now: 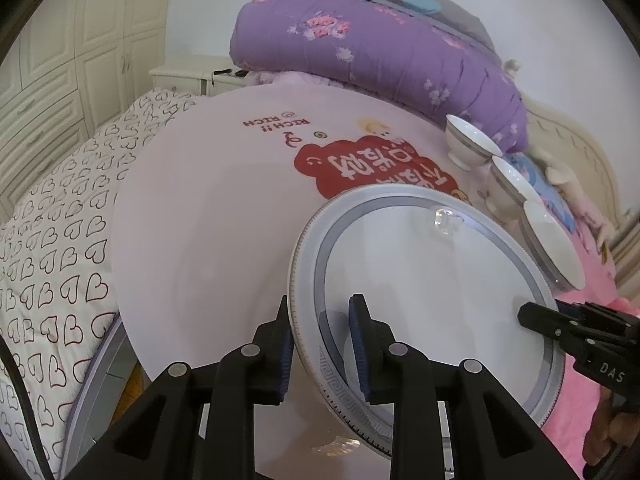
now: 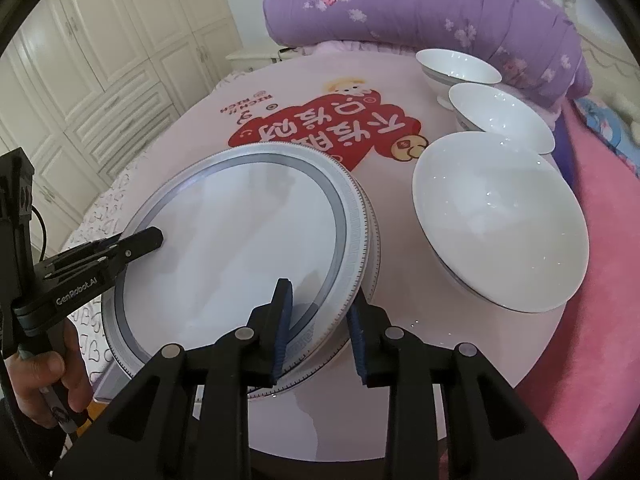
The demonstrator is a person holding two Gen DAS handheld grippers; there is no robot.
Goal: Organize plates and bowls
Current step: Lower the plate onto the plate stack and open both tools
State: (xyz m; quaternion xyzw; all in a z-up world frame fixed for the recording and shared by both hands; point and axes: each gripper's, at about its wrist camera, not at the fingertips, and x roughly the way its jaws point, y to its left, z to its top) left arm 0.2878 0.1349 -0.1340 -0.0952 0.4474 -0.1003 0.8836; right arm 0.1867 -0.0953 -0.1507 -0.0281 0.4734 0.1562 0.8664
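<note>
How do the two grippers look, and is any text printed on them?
Both are black, angular, with blue ribbed pads and round silver pins. The left gripper carries white "GenRobot.AI" lettering and a thin black cable; the right gripper shows white "DAS".

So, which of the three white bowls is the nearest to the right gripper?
The largest bowl, at the near end of the row, beside the stacked plates. The middle bowl and the far bowl stand behind it, toward the purple quilt.
</note>
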